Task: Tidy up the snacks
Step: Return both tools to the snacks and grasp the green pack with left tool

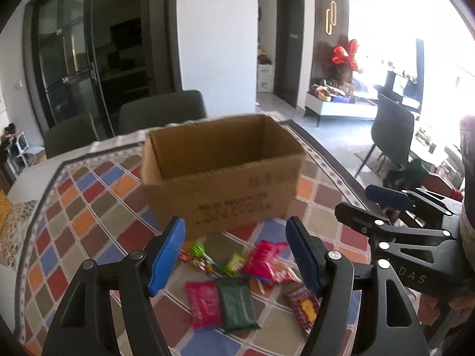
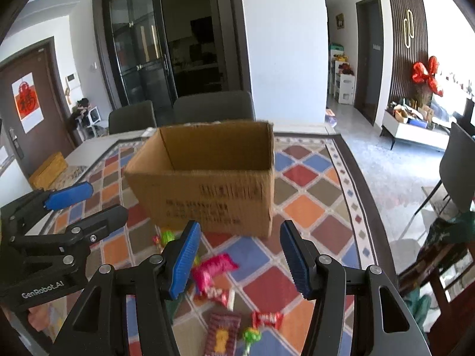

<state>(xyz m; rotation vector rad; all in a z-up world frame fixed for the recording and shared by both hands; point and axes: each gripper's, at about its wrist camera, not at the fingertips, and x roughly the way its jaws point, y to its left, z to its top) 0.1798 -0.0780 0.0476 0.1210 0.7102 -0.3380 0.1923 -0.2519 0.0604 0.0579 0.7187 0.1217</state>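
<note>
An open, empty cardboard box [image 1: 221, 175] stands on the patterned tablecloth; it also shows in the right wrist view [image 2: 207, 178]. In front of it lie several snack packets: a pink packet [image 1: 204, 304], a dark green packet [image 1: 237, 304], a pink bag [image 1: 264, 259], a green lollipop [image 1: 197, 249] and a red-yellow packet [image 1: 304, 307]. My left gripper [image 1: 236, 255] is open and empty above them. My right gripper [image 2: 240, 259] is open and empty over the pink bag [image 2: 212, 270], with the red-yellow packet [image 2: 221, 333] and a red candy [image 2: 267, 319] below it.
The table [image 1: 89, 207] carries a colourful diamond-pattern cloth. Grey chairs [image 1: 161, 109] stand behind the box, another chair [image 1: 392, 130] at the right. Yellow items [image 2: 49, 167] lie at the table's left edge. The right gripper's body [image 1: 415, 237] shows at the left view's right side.
</note>
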